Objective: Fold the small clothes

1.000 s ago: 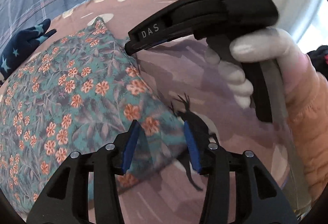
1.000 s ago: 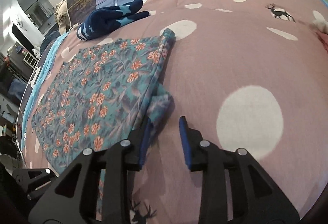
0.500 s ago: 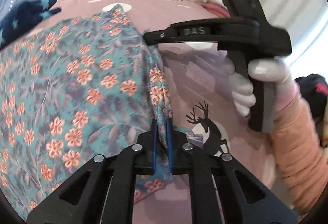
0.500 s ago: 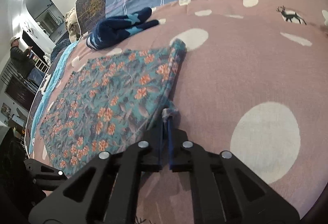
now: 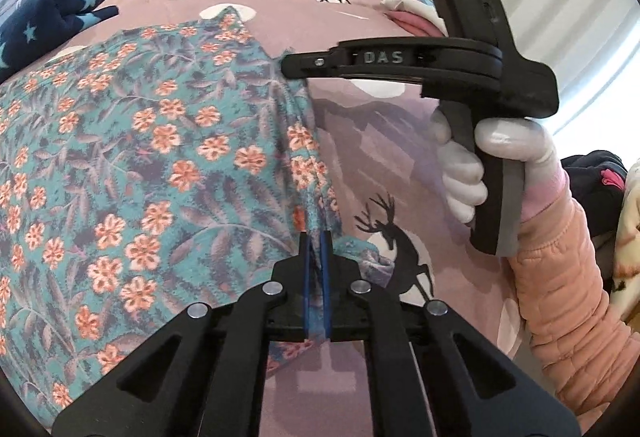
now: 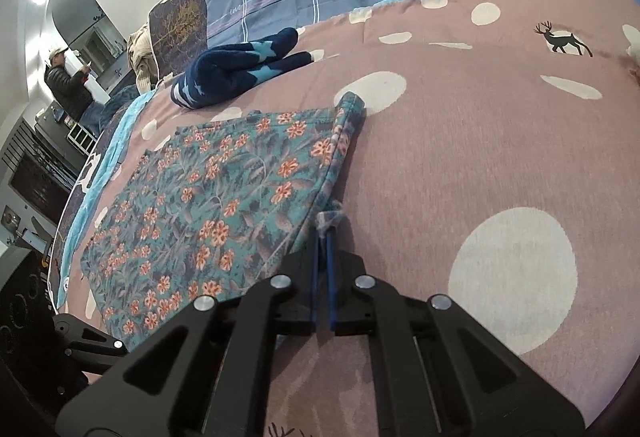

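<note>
Tongs on both sides, left tongs and right tongs, are clamped on the floral garment's edge.

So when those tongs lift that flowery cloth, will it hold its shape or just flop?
Probably flop: the floral cloth already puckers into soft ridges where the left tongs and right tongs pinch its edge. It looks thin and light, lying flat on the bedspread, so the middle should sag between the two grips.

both wrist views look steeply down, close, sharing the floral garment.
</note>
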The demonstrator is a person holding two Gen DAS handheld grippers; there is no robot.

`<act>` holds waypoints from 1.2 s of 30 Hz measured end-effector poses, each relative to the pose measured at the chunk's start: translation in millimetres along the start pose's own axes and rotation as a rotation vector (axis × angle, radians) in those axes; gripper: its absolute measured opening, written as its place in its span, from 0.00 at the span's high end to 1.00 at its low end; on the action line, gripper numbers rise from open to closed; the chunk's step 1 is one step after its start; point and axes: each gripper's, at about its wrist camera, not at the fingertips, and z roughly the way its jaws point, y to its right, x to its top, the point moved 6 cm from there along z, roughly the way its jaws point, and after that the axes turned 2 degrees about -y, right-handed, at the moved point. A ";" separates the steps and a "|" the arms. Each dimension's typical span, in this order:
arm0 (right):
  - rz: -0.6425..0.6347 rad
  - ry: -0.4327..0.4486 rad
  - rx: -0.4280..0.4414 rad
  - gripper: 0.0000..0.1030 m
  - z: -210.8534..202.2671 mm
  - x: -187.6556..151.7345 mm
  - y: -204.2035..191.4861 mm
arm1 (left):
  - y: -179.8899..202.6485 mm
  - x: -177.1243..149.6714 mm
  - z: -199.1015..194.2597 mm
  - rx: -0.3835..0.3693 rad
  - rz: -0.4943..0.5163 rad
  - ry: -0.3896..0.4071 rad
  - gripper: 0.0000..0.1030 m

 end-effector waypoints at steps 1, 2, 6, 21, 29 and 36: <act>0.006 -0.004 -0.007 0.94 -0.5 -1.6 1.2 | 0.4 1.0 1.6 0.007 0.009 -0.001 0.94; 0.007 -0.005 -0.012 0.92 -2.2 -3.2 2.0 | 0.7 1.5 3.7 0.023 0.021 -0.003 0.94; -0.019 -0.002 -0.023 0.91 -23.6 -25.6 4.1 | -2.5 -1.5 4.4 0.058 0.036 0.003 0.91; -0.158 -0.046 0.165 0.80 -54.1 -114.0 -79.5 | -26.9 -7.1 -16.3 0.022 -0.054 0.060 0.90; -0.171 -0.092 0.187 0.75 -36.8 -124.3 -96.9 | -18.5 17.0 -22.2 -0.082 -0.062 0.087 0.63; -0.226 -0.109 0.174 0.70 -64.4 -129.0 -84.2 | -12.8 7.1 8.7 -0.013 0.005 0.005 0.72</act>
